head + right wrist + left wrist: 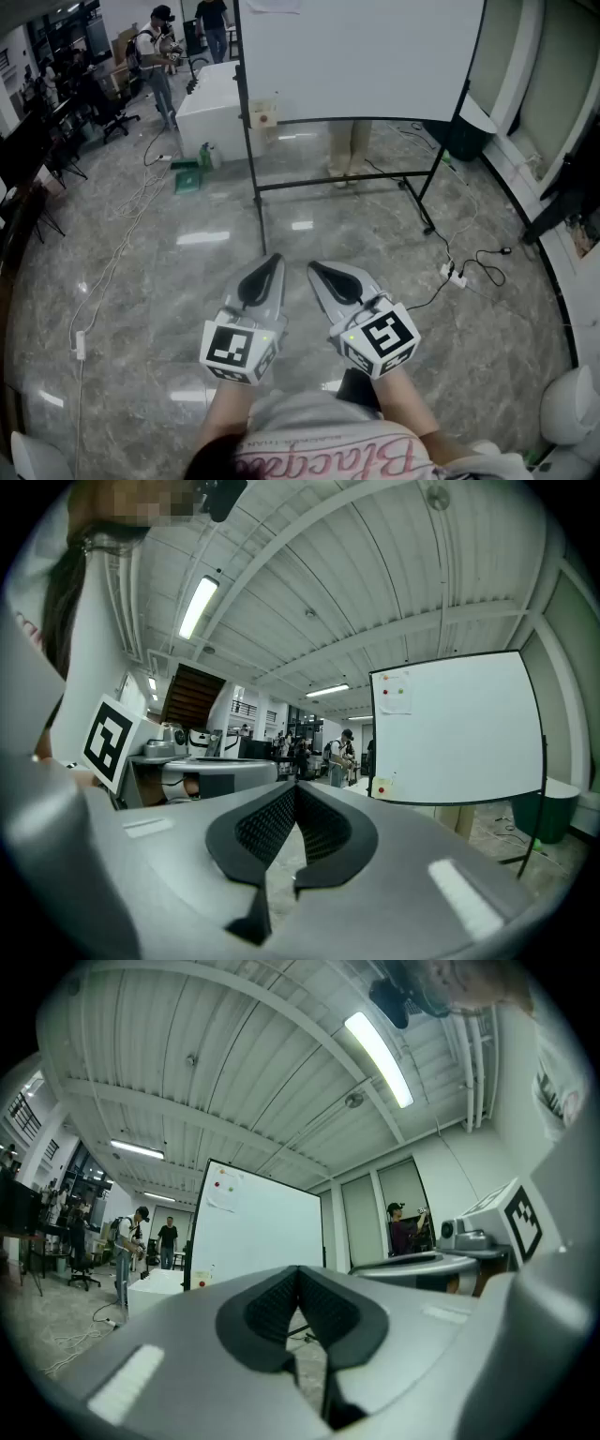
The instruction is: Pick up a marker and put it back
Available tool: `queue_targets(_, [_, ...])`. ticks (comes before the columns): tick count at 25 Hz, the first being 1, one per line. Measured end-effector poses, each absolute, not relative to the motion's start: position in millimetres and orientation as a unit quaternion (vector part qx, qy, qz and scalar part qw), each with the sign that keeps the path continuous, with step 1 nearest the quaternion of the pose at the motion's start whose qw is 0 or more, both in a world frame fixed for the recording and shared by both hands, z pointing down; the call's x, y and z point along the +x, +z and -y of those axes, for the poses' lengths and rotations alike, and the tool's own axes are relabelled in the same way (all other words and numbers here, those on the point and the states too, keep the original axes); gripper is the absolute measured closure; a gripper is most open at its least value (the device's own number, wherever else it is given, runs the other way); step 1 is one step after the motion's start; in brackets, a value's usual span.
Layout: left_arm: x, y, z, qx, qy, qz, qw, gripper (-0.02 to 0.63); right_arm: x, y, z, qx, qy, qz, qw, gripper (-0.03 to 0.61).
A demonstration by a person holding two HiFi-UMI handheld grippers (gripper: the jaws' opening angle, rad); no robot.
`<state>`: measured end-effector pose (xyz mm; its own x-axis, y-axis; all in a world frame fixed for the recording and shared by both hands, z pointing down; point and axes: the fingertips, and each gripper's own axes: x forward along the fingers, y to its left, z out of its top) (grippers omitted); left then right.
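Both are held close to the person, side by side above the marble floor (pixel 169 281). The left gripper (pixel 276 258) has its jaws pressed together on nothing, and so does the right gripper (pixel 313 266). The whiteboard (pixel 356 56) stands far ahead. From here I cannot pick out a marker on it.
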<state>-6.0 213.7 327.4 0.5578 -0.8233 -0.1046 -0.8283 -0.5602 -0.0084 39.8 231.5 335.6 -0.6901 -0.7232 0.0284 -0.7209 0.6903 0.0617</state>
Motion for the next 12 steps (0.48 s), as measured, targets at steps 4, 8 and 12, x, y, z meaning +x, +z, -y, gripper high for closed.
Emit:
queue_targets(4, [-3.3, 325.5, -214.4, -0.882, 0.046, -0.468, 0.031, 0.615, 39.9, 334.3, -232.8, 0.39, -0.027, 0.92, 0.025, 0.578])
queue_targets(8, [-1.9, 324.7, -212.4, -0.881, 0.047, -0.471, 0.028, 0.614, 39.6, 333.7, -231.5, 0.385, -0.029, 0.922, 0.026, 0.578])
queue_targets(12, [2.0, 324.5, -209.7, -0.877, 0.054, -0.477, 0.021, 0.614, 43.2, 336.4, -230.4, 0.379, -0.028, 0.924, 0.031, 0.578])
